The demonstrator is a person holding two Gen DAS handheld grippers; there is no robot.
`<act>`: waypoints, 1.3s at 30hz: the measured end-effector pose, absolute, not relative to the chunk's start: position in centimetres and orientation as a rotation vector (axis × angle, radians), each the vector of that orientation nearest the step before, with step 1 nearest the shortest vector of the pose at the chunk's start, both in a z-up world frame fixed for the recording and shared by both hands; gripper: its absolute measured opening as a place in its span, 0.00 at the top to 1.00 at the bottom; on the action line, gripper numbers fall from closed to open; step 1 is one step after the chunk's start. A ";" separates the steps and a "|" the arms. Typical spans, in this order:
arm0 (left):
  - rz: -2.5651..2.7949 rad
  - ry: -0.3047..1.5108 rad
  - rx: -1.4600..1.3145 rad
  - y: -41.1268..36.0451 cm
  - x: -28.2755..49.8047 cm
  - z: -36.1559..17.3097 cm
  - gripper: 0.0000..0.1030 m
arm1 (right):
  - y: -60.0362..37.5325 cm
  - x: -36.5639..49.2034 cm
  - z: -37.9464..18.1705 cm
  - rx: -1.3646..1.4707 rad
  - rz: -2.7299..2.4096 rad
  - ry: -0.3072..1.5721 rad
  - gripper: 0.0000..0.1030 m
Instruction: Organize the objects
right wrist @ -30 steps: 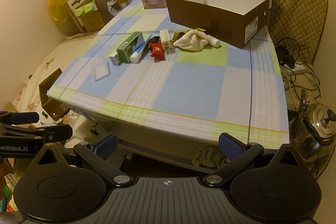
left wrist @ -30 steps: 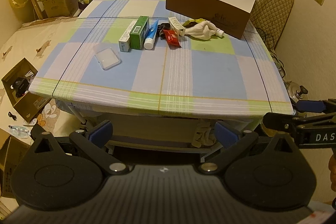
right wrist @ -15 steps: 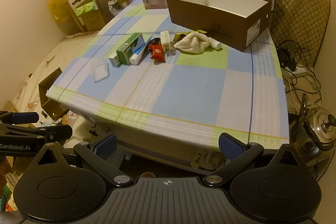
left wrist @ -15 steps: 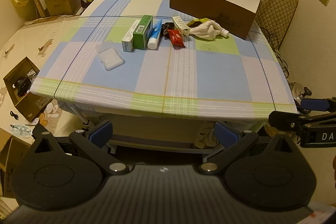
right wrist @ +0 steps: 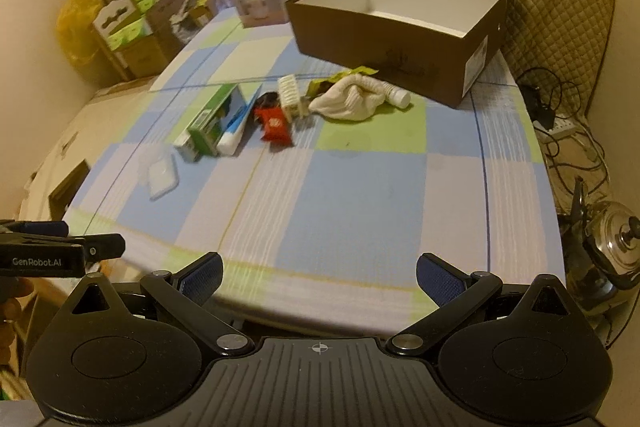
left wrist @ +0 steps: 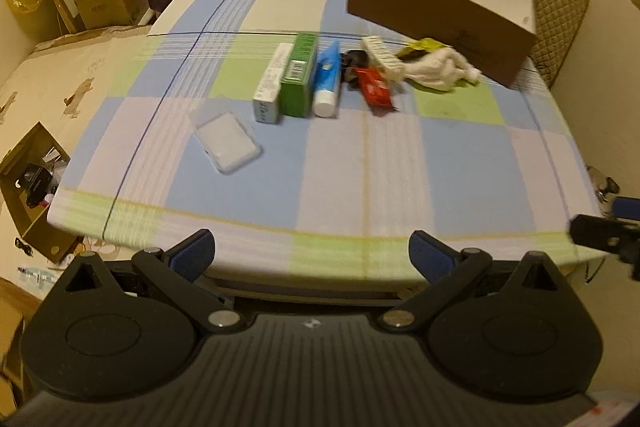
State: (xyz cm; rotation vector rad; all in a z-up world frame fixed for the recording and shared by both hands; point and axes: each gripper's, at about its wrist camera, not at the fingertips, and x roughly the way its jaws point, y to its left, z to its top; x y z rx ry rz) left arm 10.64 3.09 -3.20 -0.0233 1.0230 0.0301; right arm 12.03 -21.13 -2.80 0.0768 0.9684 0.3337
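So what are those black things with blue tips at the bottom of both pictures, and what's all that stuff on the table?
Those are two grabbing tools, like big tweezers. A person holds one in each hand, and each tool has a small camera looking forward along its two fingers. One picture comes from the left gripper, the other from the right gripper. Both are open and hold nothing.

In front of them is a table with a blue, green and white checked cloth. On it lie a clear flat plastic case, a slim white carton, a green carton, a blue and white tube, a small red packet and a bunched white cloth. Behind them stands an open brown cardboard box with a white inside. It looks empty as far as the right picture shows.
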 end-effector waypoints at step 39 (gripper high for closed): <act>-0.061 1.153 0.070 17.1 29.1 -13.9 0.35 | -16.1 21.9 -6.5 0.262 -0.020 1.021 0.02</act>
